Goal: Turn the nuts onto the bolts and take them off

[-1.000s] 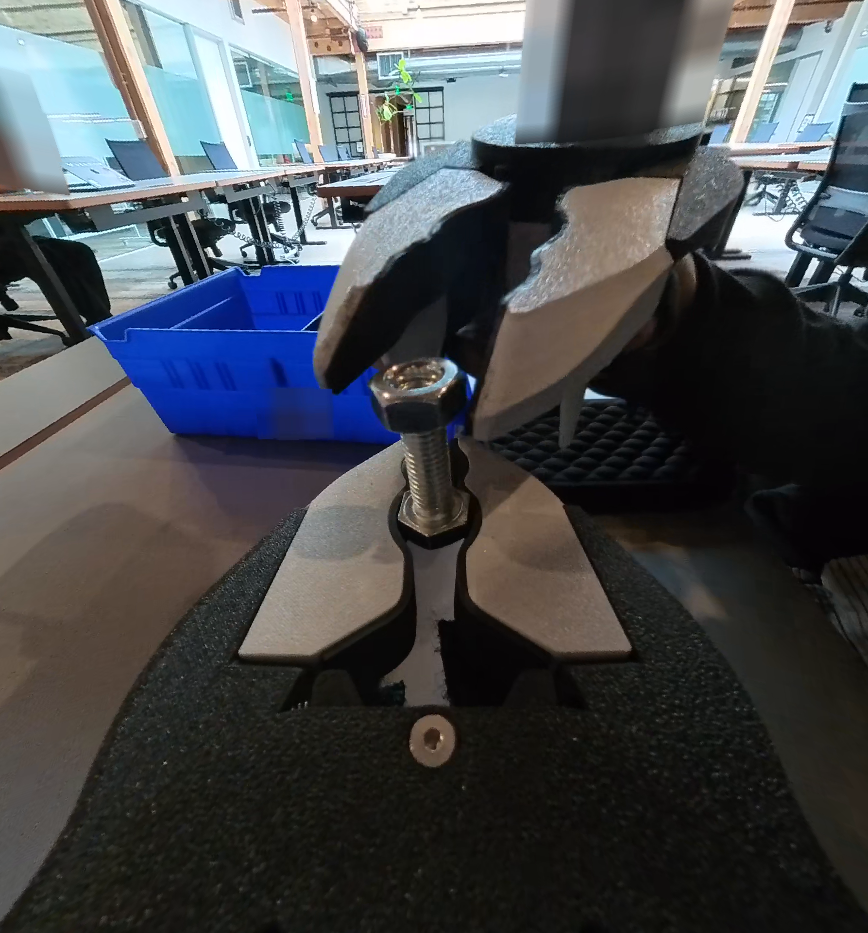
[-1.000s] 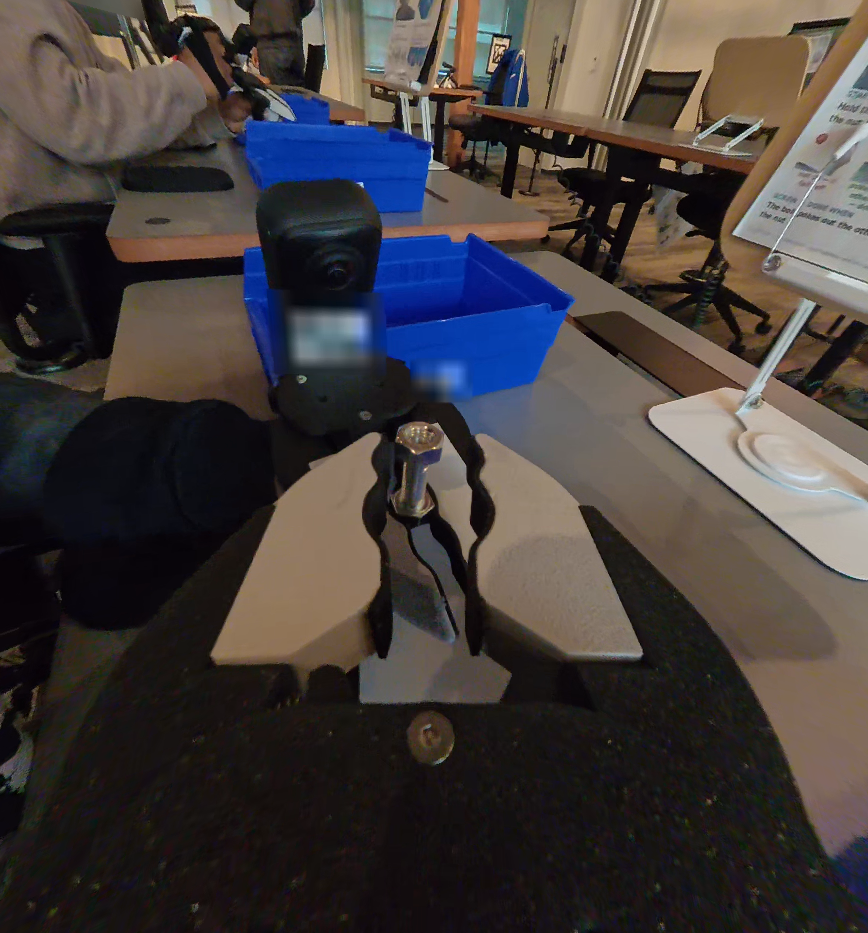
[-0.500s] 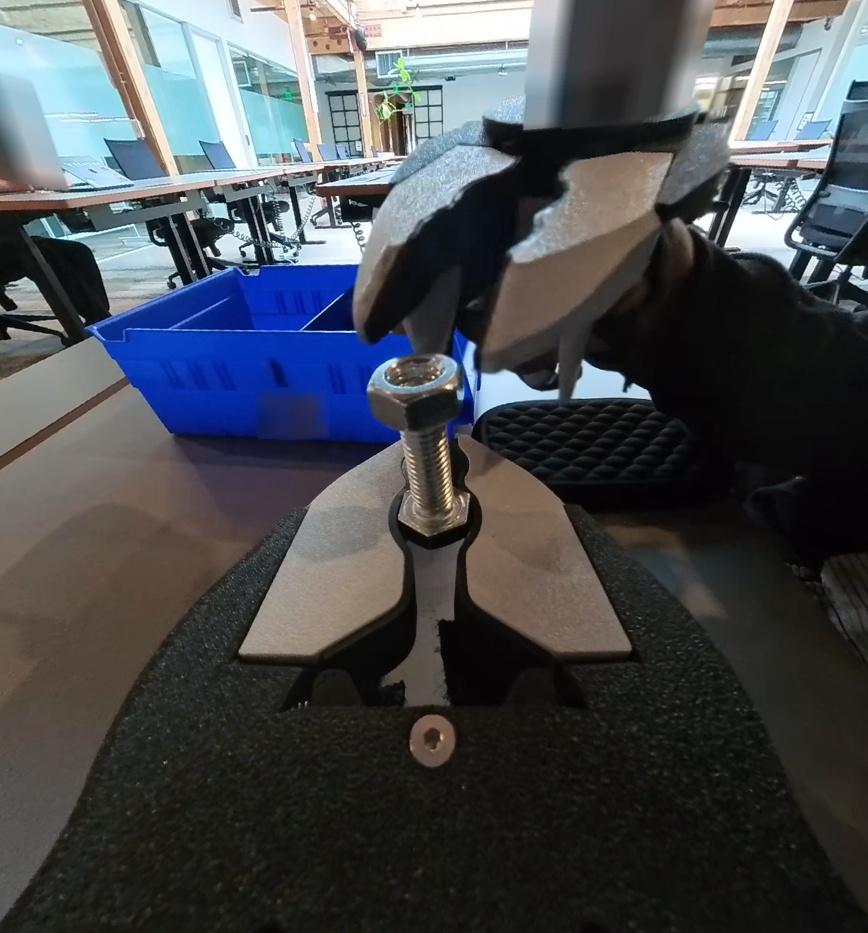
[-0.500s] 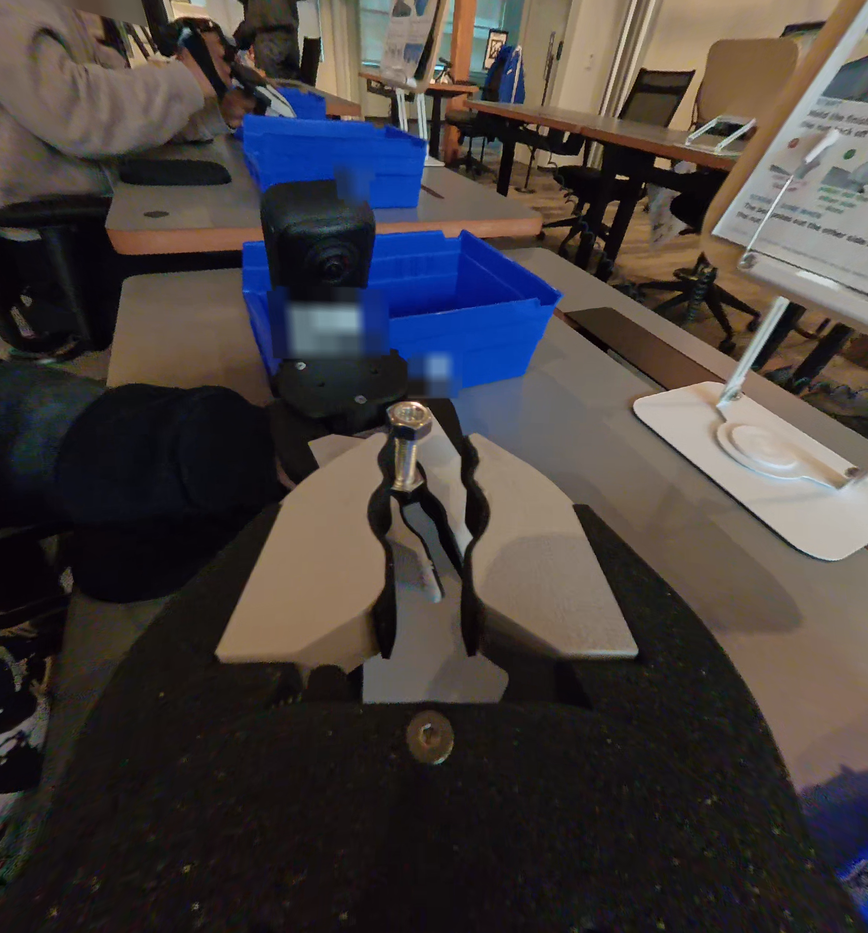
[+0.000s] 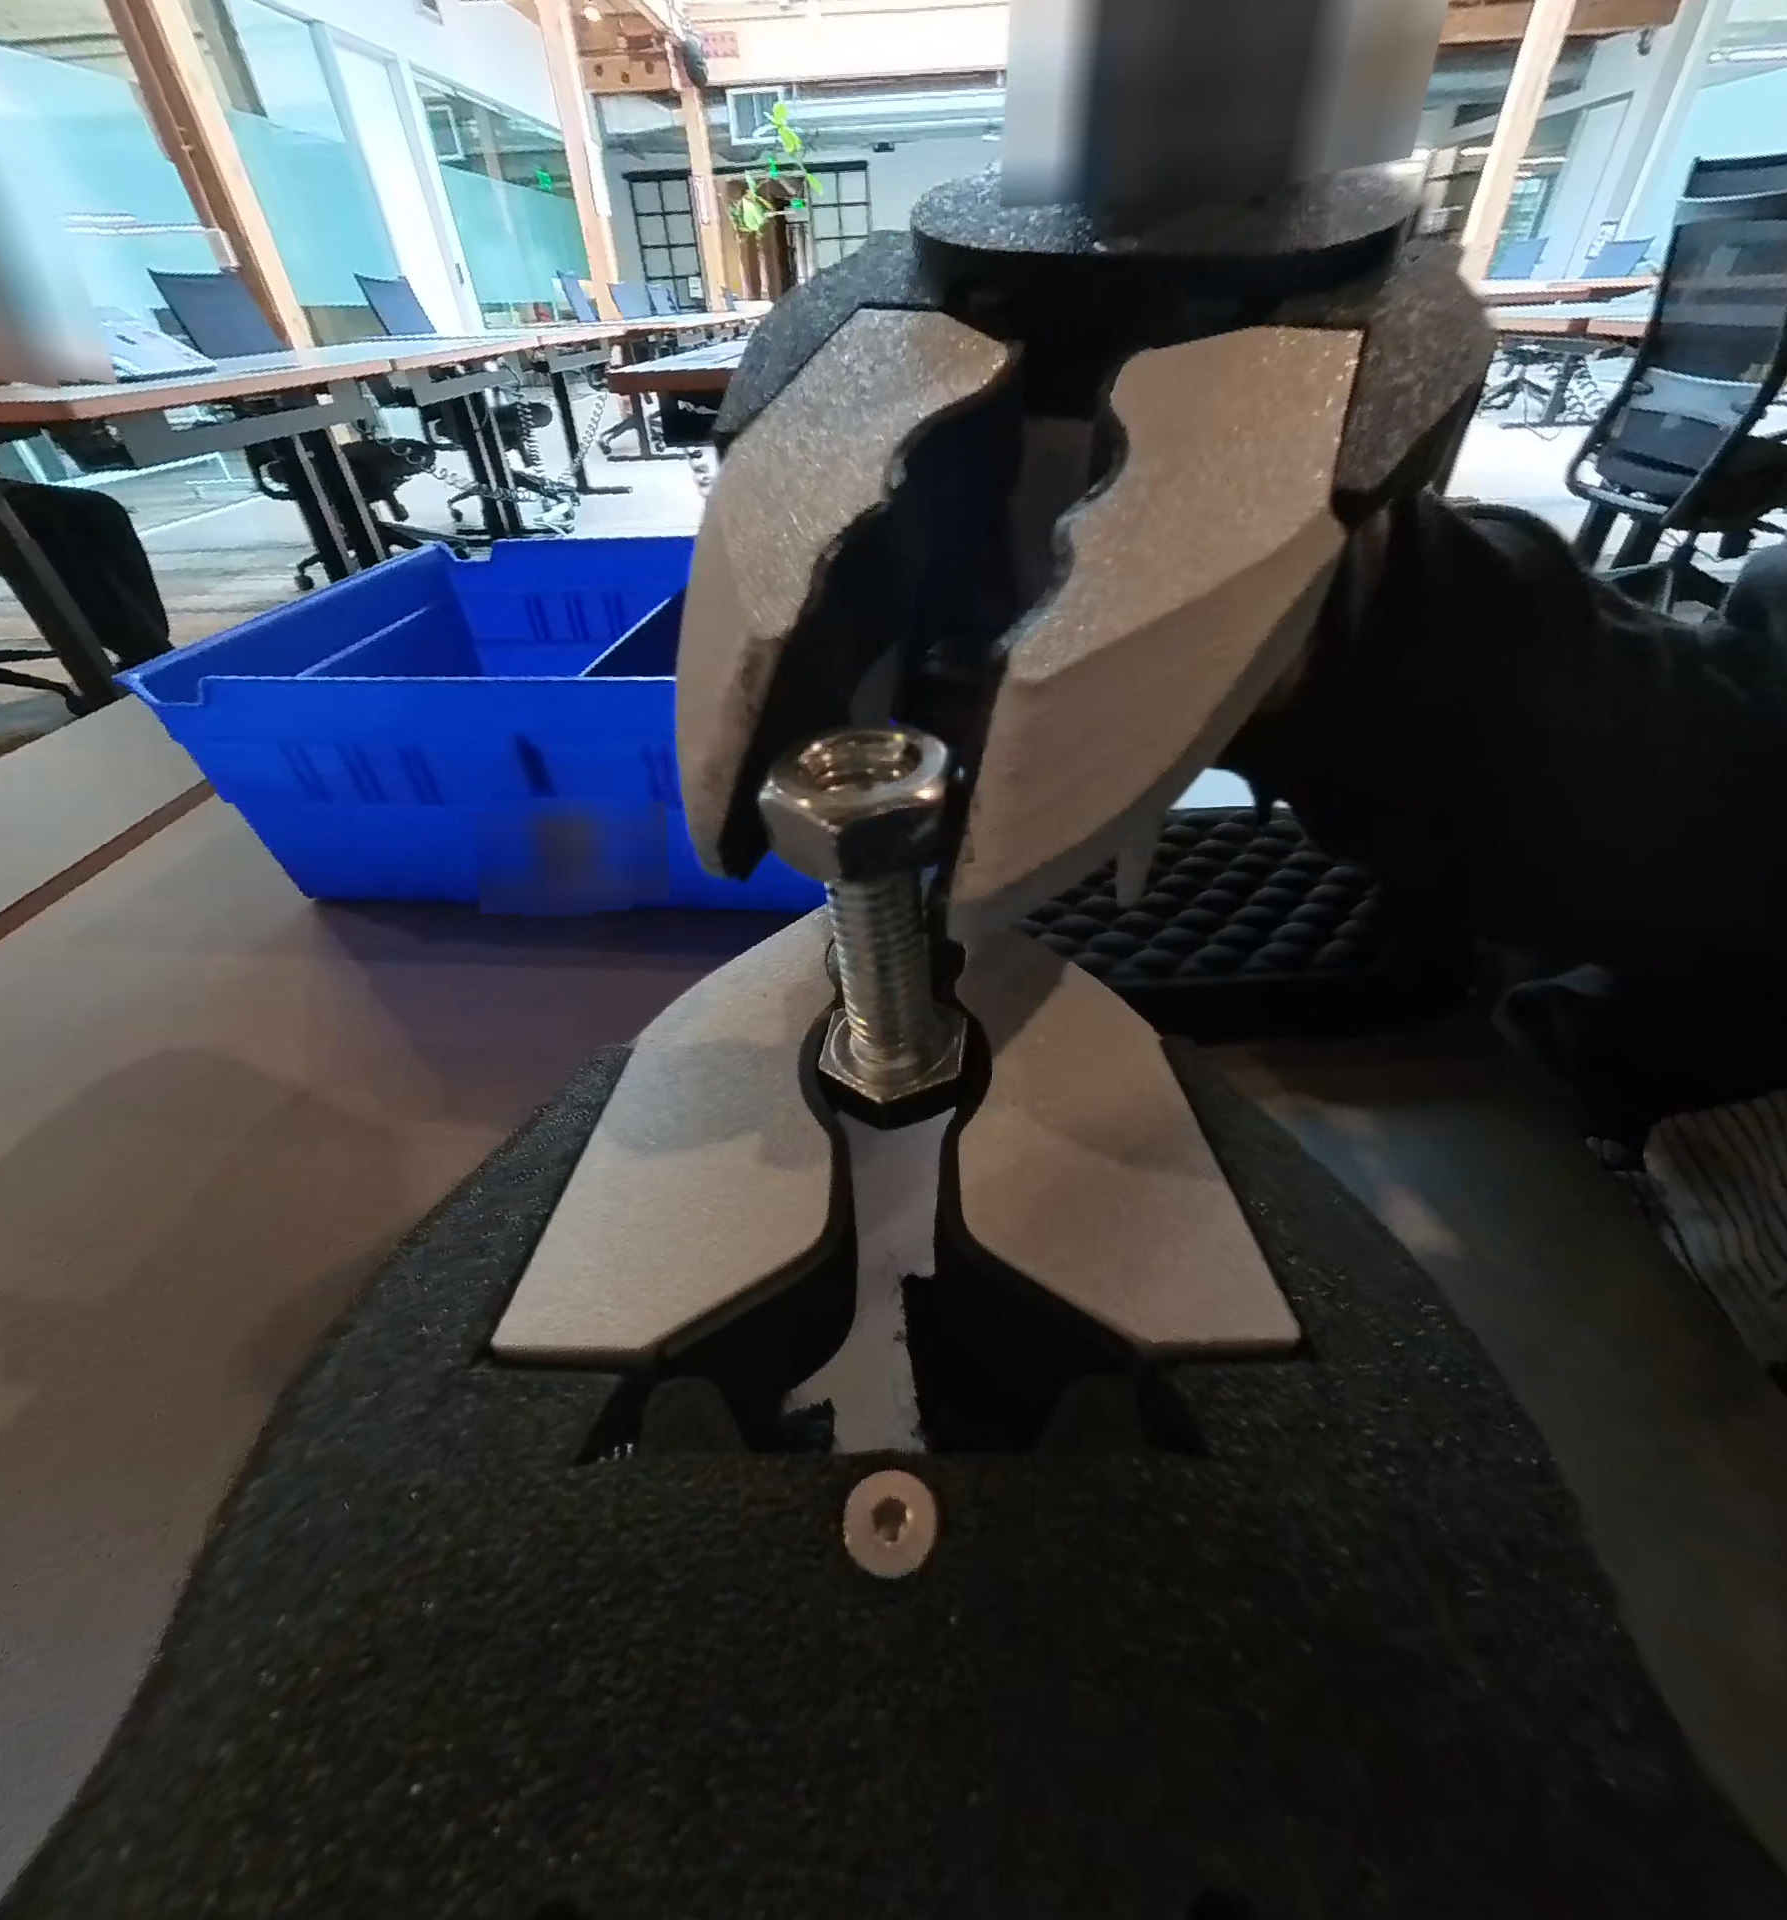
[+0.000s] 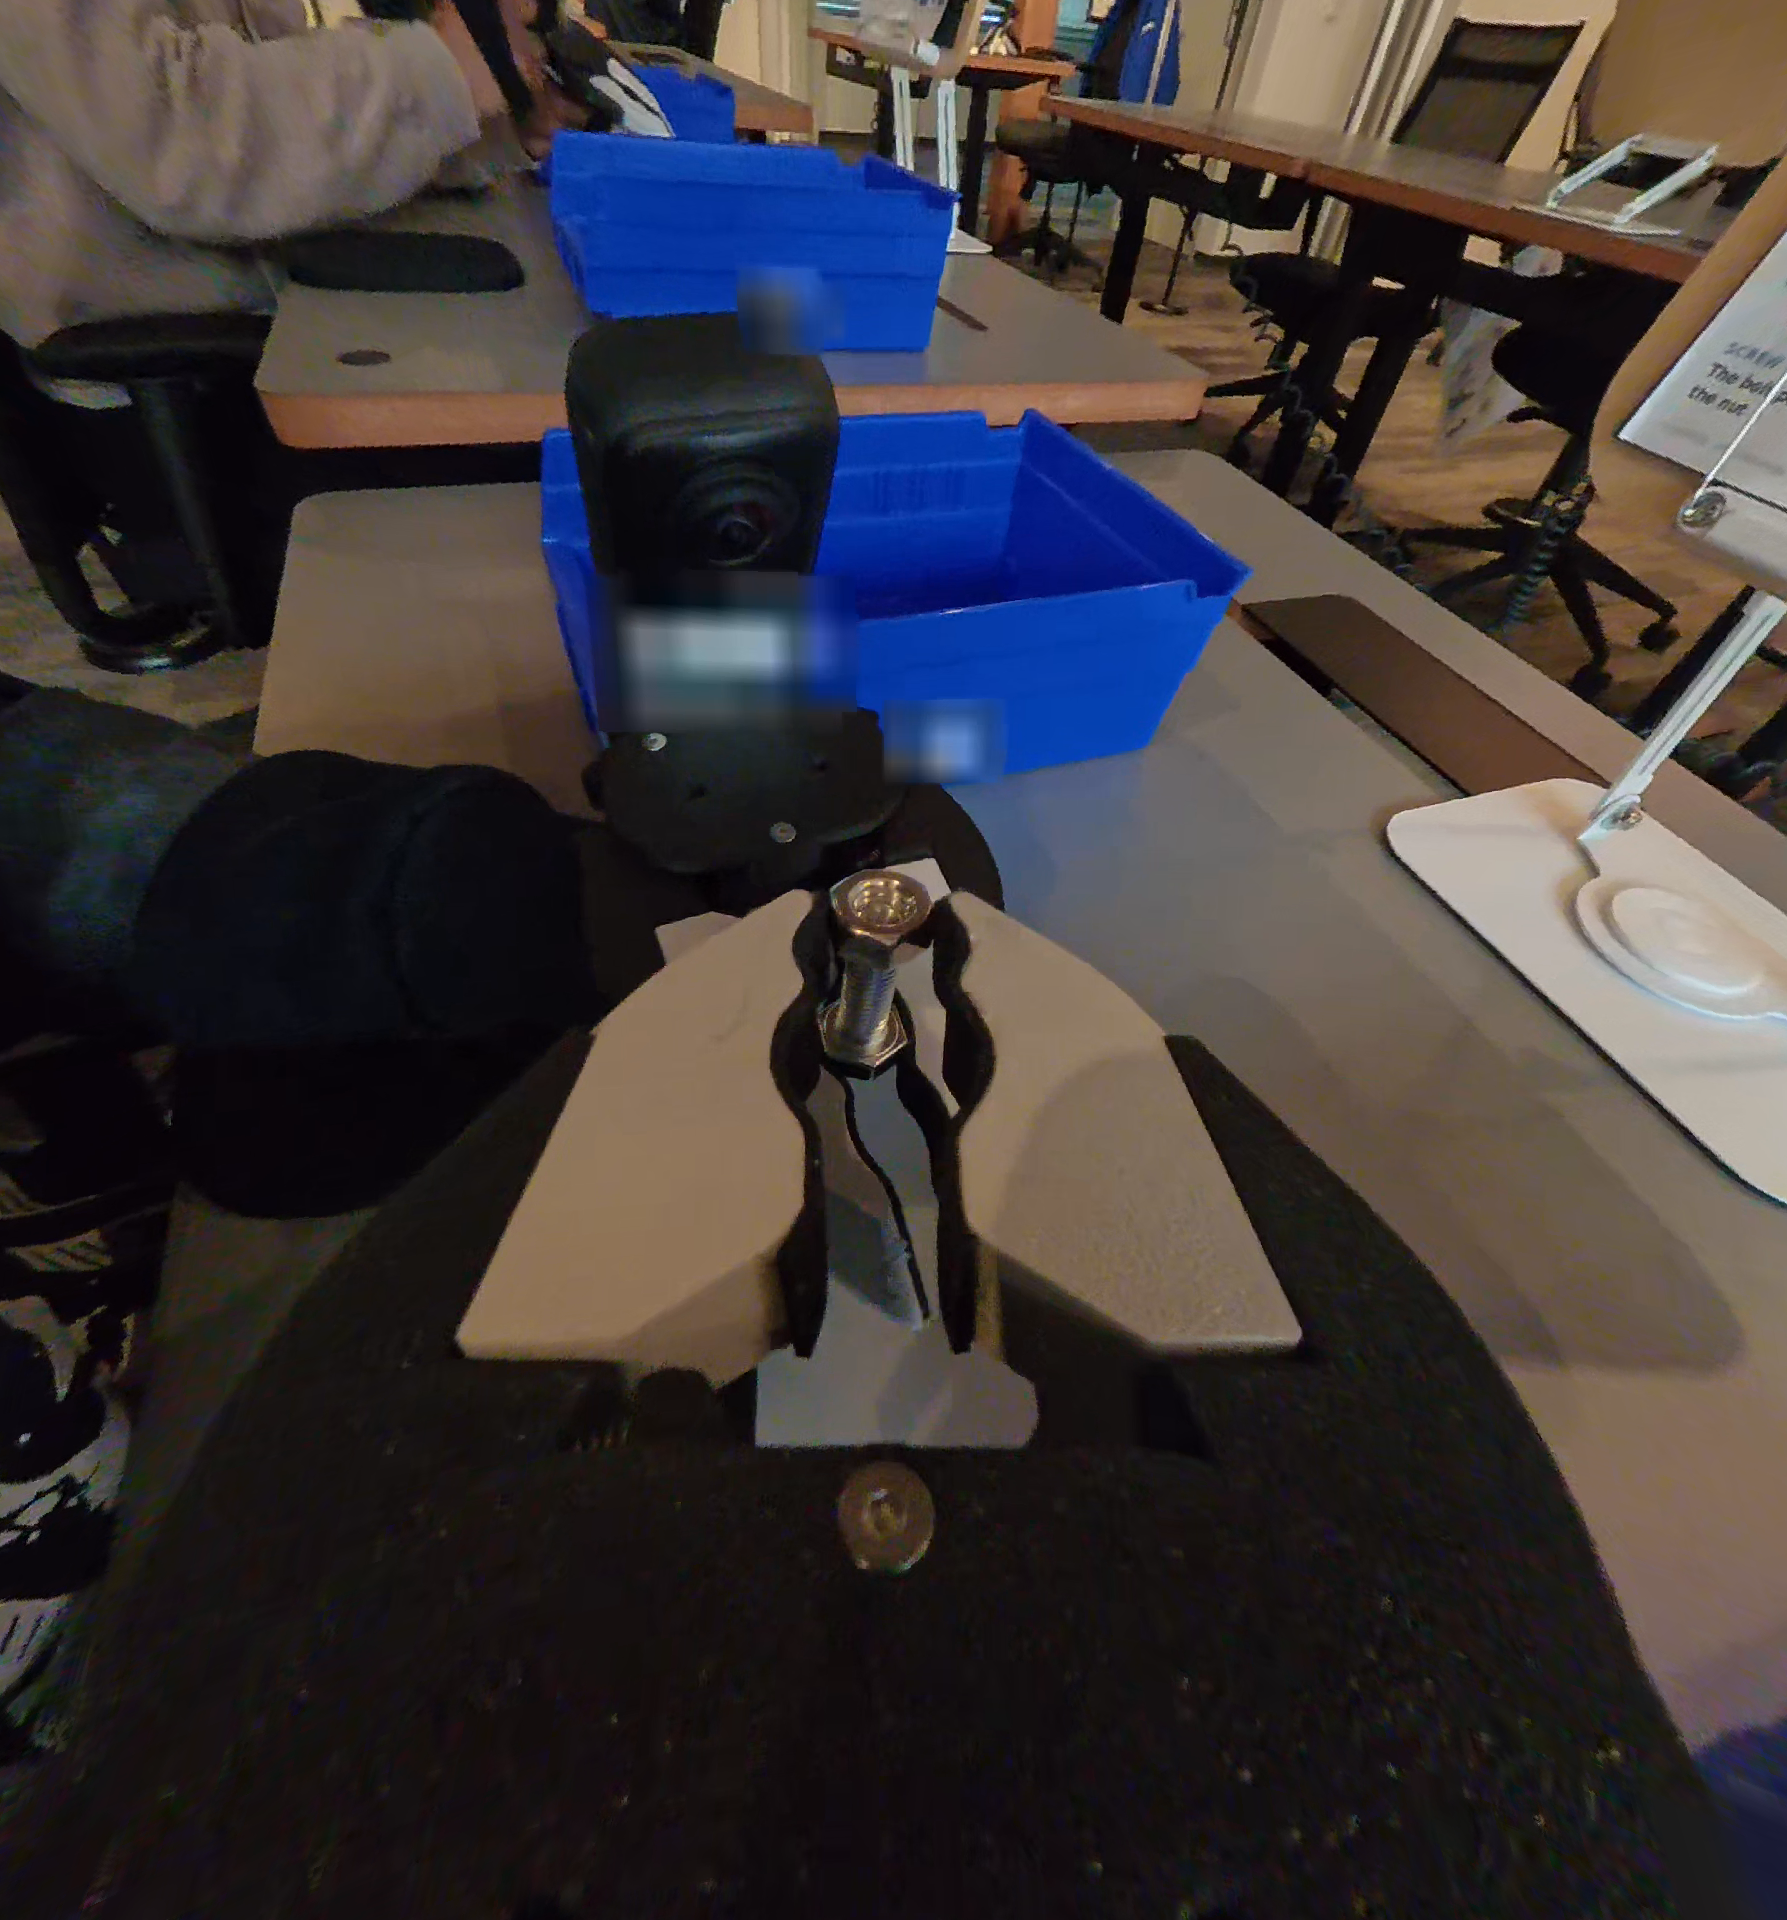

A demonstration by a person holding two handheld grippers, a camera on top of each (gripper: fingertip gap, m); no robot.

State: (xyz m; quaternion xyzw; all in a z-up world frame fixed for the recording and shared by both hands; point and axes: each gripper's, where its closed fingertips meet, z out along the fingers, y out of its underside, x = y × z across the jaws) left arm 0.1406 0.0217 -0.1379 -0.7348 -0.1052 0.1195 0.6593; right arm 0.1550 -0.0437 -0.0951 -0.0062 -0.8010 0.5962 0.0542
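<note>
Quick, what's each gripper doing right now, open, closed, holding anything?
Left gripper: closed on the bolt at its head, shaft pointing up.
Right gripper: open, fingers either side of the nut at the bolt's top, not clamped.

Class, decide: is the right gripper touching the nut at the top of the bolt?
Cannot tell. In the left wrist view the right gripper straddles the nut on the bolt, but no contact or gap shows plainly.

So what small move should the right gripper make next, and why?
Probably close the right gripper on the silver hex nut, then twist. Its fingers flank the nut at the threaded steel bolt's tip, seemingly ungripped, while the left gripper clamps the bolt's head.
</note>
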